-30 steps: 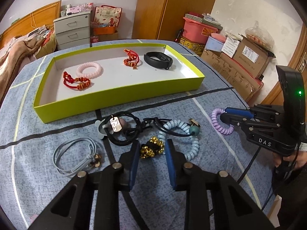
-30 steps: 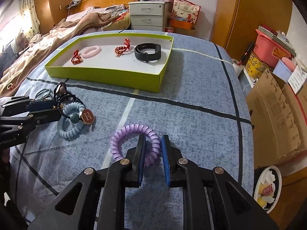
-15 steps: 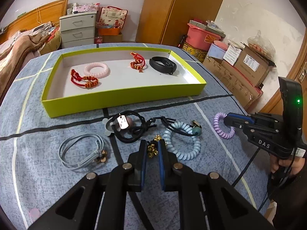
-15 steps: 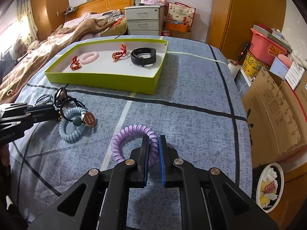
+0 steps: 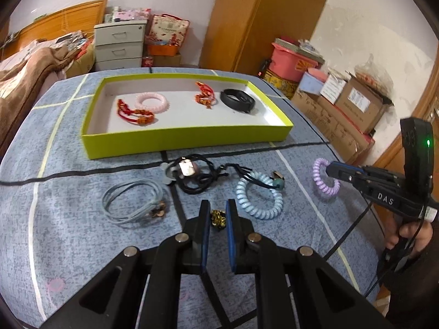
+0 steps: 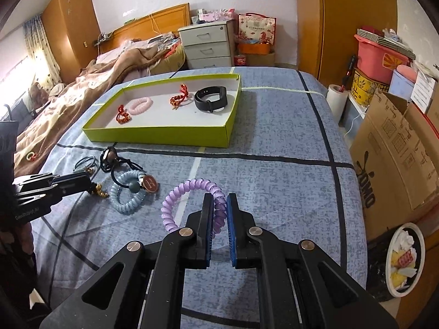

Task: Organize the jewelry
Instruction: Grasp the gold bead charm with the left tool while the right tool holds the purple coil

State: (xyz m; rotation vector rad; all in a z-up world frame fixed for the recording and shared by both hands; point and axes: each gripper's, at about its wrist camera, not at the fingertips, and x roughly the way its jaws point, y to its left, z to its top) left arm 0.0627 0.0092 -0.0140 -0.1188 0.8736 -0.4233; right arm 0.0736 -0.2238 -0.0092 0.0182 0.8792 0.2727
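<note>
Both pairs of jaws closed since earlier frame. Left gripper (image 5: 218, 213) now pinching gold bead scrunchie (image 5: 217, 219) between fingertips, just lifted off blue cloth. Right gripper (image 6: 219, 205) clamped on near arc of purple coil tie (image 6: 189, 192), rest of loop hanging left of fingers. Light, springy, soft; thin coil slippery, best gripped across one strand. Green tray (image 5: 186, 137) well beyond fingertips.

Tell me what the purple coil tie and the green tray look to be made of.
Purple coil tie: likely translucent glossy plastic, judging by its spiral ridges with light shining through. Green tray: probably matte cardboard, with thin flat walls, sharp folded corners and a white inside.
</note>
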